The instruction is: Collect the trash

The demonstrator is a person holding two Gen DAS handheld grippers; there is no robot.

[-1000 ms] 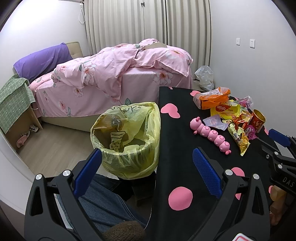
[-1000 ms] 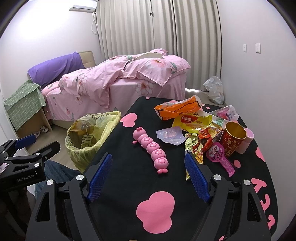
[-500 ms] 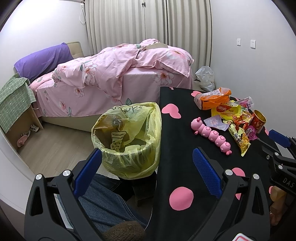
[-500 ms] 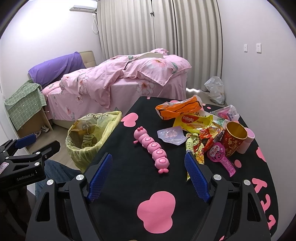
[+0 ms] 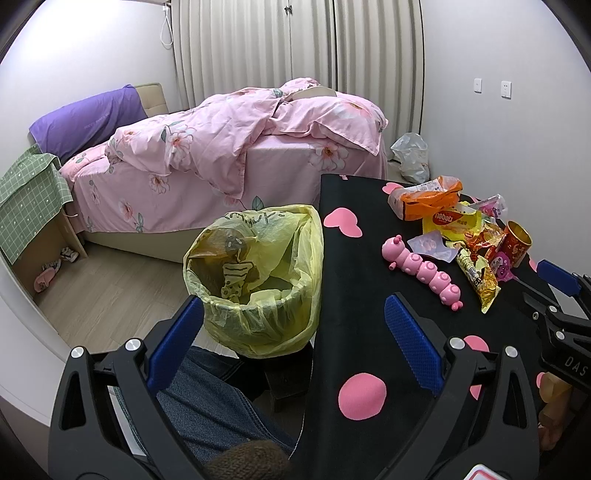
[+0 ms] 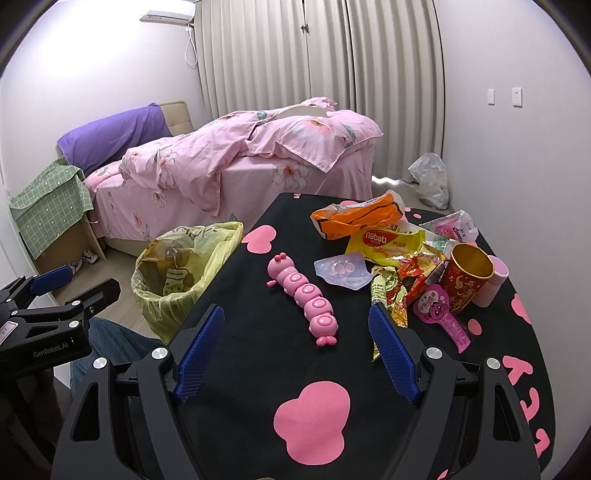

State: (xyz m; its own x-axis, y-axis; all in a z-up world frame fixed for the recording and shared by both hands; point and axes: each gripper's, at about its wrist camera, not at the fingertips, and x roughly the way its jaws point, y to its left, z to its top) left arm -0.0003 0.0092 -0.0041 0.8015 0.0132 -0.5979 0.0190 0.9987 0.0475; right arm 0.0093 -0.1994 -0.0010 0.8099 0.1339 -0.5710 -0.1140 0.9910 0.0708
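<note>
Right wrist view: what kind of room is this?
Most likely a bedroom in a home: a bed with rumpled pink floral bedding, a purple pillow at its head, and closed curtains behind.

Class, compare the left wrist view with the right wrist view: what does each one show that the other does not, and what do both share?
Only the left wrist view shows the round pink dot on the tablecloth near the left tool. Only the right wrist view shows the air conditioner and the pale pink cup behind the red-gold cup. Both show the yellow-lined trash bin, the pink caterpillar toy, the wrapper pile and the bed.
</note>
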